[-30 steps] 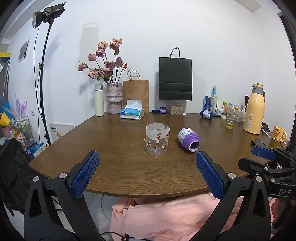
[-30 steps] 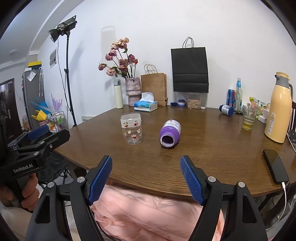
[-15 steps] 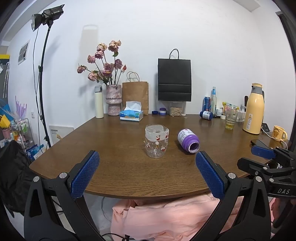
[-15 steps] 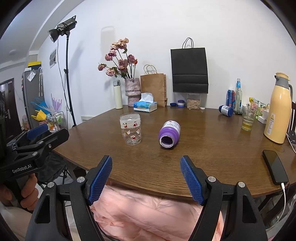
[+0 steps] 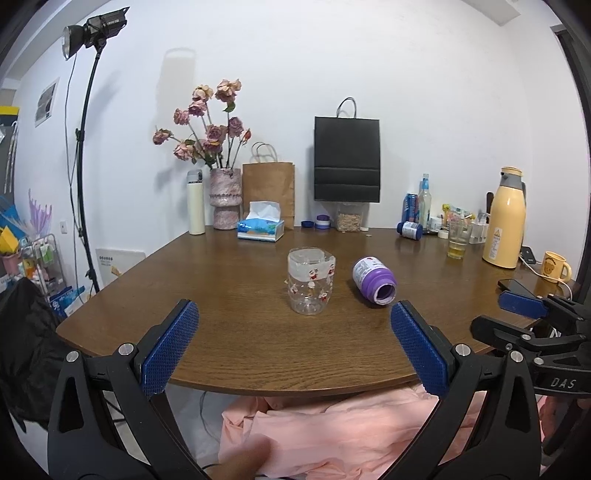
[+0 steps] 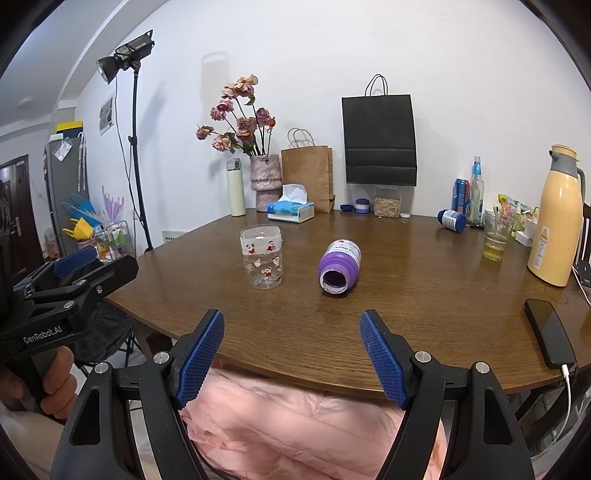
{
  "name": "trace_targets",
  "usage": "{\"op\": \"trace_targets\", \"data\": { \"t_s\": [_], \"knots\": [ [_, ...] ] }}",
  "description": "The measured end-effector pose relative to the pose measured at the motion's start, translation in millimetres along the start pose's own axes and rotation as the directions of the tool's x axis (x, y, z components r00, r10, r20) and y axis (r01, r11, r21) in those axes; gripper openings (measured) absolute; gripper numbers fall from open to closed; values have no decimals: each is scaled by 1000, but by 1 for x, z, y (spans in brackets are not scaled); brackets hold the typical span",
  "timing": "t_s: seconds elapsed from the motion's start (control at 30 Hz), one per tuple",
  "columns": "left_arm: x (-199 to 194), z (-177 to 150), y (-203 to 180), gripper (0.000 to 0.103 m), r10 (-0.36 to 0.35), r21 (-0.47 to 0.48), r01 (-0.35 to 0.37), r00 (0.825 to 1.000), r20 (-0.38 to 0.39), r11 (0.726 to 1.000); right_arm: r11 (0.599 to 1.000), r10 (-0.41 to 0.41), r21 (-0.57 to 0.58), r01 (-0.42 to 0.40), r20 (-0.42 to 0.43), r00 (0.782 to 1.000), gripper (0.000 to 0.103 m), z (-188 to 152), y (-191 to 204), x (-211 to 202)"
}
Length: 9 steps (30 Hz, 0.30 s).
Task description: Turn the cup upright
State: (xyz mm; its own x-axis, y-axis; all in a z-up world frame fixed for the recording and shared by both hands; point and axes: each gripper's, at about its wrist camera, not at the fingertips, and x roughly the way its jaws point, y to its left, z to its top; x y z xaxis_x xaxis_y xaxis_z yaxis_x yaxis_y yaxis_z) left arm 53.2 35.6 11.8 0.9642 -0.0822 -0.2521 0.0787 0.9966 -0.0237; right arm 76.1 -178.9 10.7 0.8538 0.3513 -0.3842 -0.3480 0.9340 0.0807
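Far to the left of both tongs, a studio light on a stand (image 5: pixel 96 26) rises against the wall. The left gripper (image 5: pixel 295 339) hangs at the near edge of the wooden table (image 5: pixel 229 325), its blue pads spread wide with nothing between them. Ahead of it and a little left, at the back of the table, stand a white flask (image 5: pixel 195 206), a vase of dried roses (image 5: pixel 225 199) and a tissue box (image 5: pixel 260 229). Straight ahead of the left gripper, between the lines of its two fingers, sits the clear cup (image 5: pixel 310 280) printed with small cartoon figures; it stands mouth down, its flat base on top. Just to its right, apart from it, a purple bottle (image 5: pixel 373 280) lies on its side with its open mouth turned toward the tongs.

The right gripper (image 6: pixel 291 350) is also spread wide and empty, at the table's near edge. From it, the cup lies ahead and to the left, while the purple bottle lies nearly straight ahead. Further right stand a glass of yellow liquid (image 6: pixel 496 236), a cream thermos jug (image 6: pixel 557 218) and, near the right finger, a black phone (image 6: pixel 549 332) on a cable.
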Motion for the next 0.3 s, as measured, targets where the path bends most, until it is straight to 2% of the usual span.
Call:
{"op": "trace_targets", "data": {
  "t_s": [0.3],
  "knots": [
    [-2,1,-2,103,11,-3,-11,1000,14,1000,1000,3,-2,-3,-3,1000,81,0,-1,0]
  ]
}}
